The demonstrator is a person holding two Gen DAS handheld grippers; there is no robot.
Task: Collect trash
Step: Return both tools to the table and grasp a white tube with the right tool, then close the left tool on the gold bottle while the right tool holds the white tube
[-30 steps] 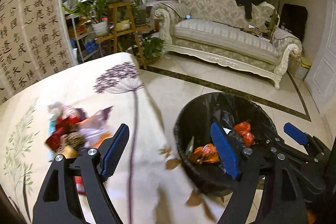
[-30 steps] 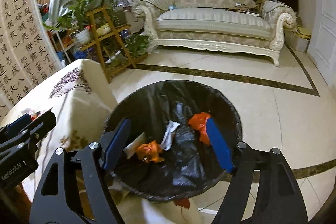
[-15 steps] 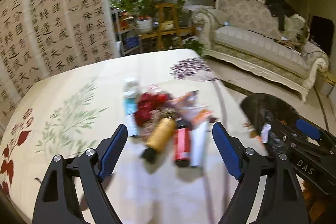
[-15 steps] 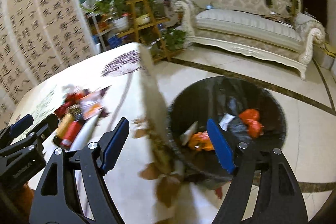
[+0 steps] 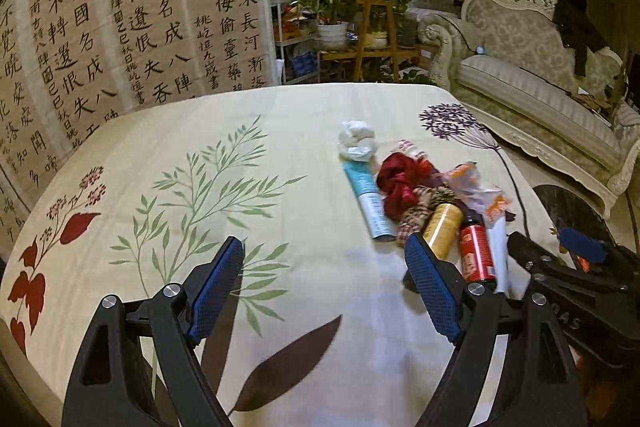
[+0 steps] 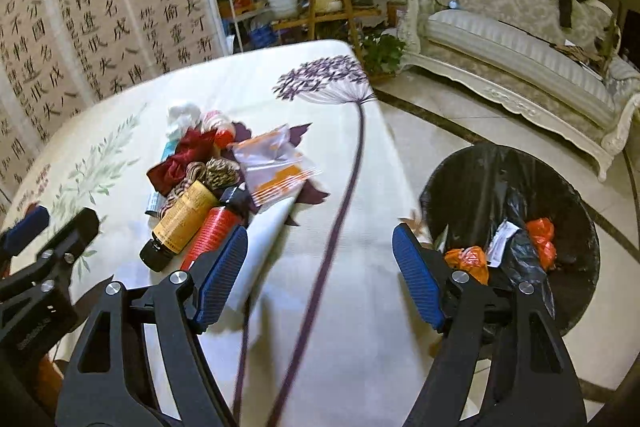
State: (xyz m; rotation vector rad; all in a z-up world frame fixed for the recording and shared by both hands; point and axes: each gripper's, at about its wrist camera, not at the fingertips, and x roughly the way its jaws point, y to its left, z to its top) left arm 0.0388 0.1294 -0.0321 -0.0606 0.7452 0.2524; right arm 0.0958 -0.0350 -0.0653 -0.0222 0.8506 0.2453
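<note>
While both grippers hung empty over the table (image 5: 280,267), the left gripper (image 5: 324,287) gaped wide and the right gripper (image 6: 320,275), its jaws just narrowing on nothing, stayed apart. Best practice was probably to pinch one piece, not the heap. The trash pile (image 5: 432,203), crumpled wrappers, tubes and small bottles, lay touching near the table's right edge, beside the black bin (image 6: 520,187).

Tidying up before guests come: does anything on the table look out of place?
Yes. A heap of litter sits on the floral tablecloth: crumpled tissue, a teal tube, red wrapping, an amber bottle on its side, a torn packet. The bin stands beside the table.
</note>
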